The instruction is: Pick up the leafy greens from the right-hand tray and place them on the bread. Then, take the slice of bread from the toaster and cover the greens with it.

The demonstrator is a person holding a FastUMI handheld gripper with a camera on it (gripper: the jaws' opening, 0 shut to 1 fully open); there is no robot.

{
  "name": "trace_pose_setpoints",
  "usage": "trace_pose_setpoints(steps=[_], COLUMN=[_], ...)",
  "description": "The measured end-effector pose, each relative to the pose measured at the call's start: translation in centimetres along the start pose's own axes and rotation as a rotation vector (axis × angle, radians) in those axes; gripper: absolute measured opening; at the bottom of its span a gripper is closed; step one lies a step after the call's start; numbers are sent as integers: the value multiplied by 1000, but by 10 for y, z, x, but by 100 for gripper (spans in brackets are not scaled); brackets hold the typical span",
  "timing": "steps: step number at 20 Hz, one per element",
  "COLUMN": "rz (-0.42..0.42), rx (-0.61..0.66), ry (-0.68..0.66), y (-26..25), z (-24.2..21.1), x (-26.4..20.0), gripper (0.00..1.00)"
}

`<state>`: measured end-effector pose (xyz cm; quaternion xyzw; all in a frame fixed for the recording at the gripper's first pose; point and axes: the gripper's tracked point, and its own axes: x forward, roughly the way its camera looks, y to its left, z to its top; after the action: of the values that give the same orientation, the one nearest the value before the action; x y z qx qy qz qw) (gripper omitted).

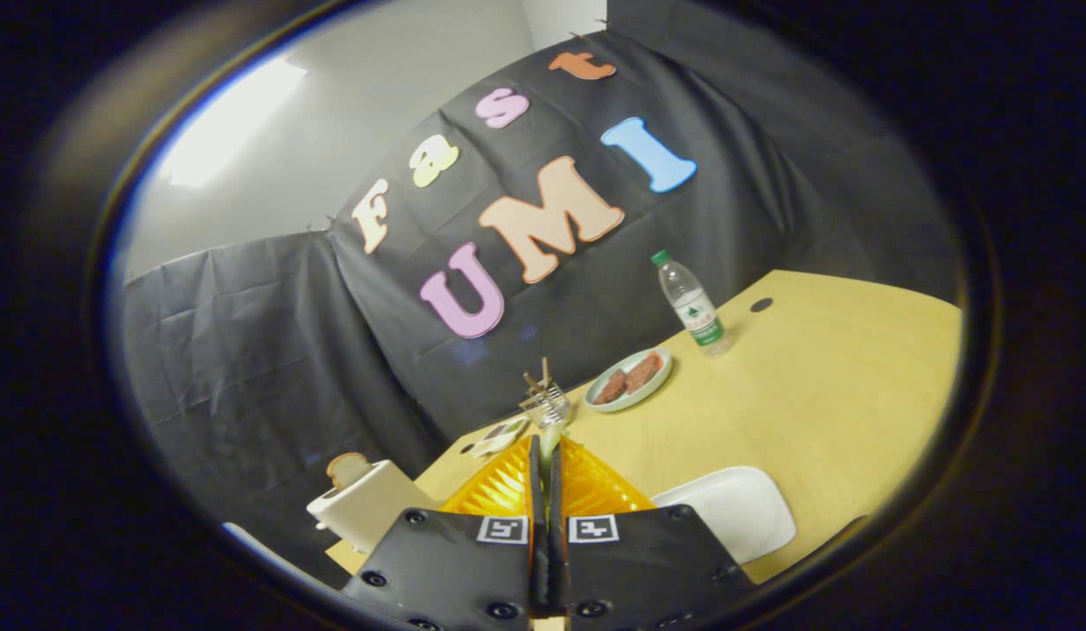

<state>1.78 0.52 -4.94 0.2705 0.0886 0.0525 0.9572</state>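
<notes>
Bread slice poking out of toaster, far left on counter. Next over, fingers pressed together, pale green scrap that looks like leafy greens at tips, can't tell if really pinched. Orange ribbed thing right under fingers. Wire rack just beyond. White tray right of fingers, then plate with meat slices, water bottle furthest right.

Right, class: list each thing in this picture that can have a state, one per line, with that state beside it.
gripper: fingers closed together, a pale green scrap pinched at their tips
toaster: one bread slice standing up out of the slot
water bottle: upright, capped
round plate: holding reddish pieces
white tray: lying flat on the table, nothing visible on it
</notes>
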Motion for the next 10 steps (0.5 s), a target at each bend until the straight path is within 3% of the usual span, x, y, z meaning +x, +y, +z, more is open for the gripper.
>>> trace_pose_setpoints(steps=[7,10], rz=[203,248], rx=[41,78], ry=[52,92], y=[97,128], z=[-38,-63], x=[24,42], gripper=[3,3])
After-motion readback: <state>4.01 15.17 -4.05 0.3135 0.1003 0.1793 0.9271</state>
